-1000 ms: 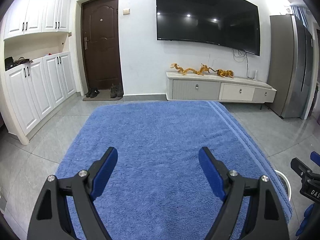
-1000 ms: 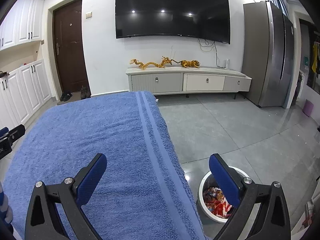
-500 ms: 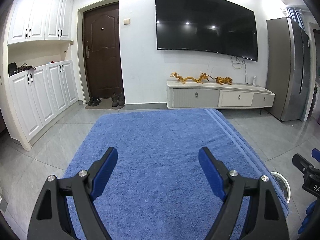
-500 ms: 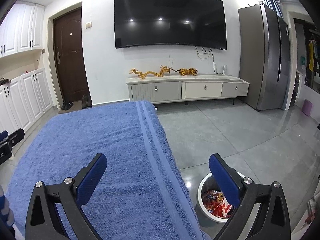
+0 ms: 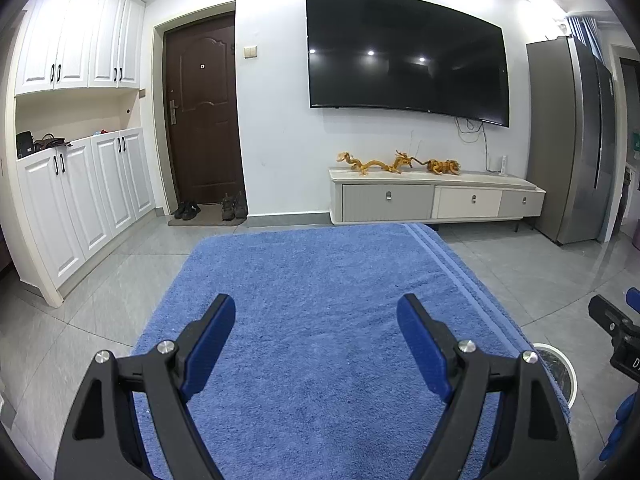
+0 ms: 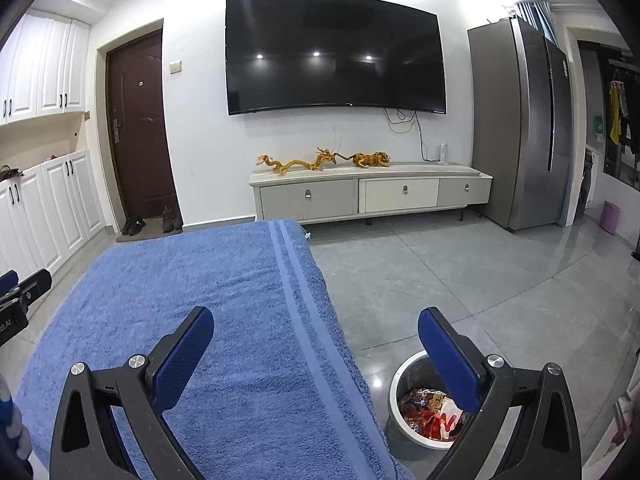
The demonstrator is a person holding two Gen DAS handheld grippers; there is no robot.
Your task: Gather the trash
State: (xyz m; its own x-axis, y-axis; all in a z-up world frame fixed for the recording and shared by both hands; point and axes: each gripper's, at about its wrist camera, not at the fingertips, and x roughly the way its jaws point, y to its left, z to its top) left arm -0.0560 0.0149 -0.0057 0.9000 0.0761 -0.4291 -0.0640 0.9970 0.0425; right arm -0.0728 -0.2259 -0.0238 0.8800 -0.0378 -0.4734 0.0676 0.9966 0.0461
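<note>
Surface: blue terry-cloth towel [image 5: 320, 320] with darker double stripe along right edge, spread flat over raised surface; bare in both views.

Room: grey tiled floor [image 6: 460, 280]; large black wall-mounted television [image 6: 336, 52] at 12 o'clock; low grey-and-white drawer cabinet [image 6: 368, 194] beneath, bearing golden dragon figurines [image 6: 296, 162]; dark brown entry door [image 5: 202, 120] at 11 o'clock with shoes [image 5: 208, 210] on mat; white panelled cupboards [image 5: 80, 120] at 9 o'clock; tall steel-grey refrigerator [image 6: 524, 128] at 2 o'clock; small lilac bin [image 6: 611, 218] at 3 o'clock.

Task item: round white waste bin [image 6: 400, 376] with black liner on floor at 5 o'clock in right wrist view, just beside towel edge; red and white wrappers [image 6: 432, 408] inside.

Left gripper [image 5: 316, 340]: black frame, blue pads spread wide, nothing between. Right gripper [image 6: 316, 352]: same, spread wide, empty; right finger overlapping bin in view.

Change against earlier frames: both views lifted, more wall and ceiling visible, towel lower in frame; both claws unchanged in spread.

Writing: partial white letters on opposite gripper body at frame edges, not legible as a whole.
</note>
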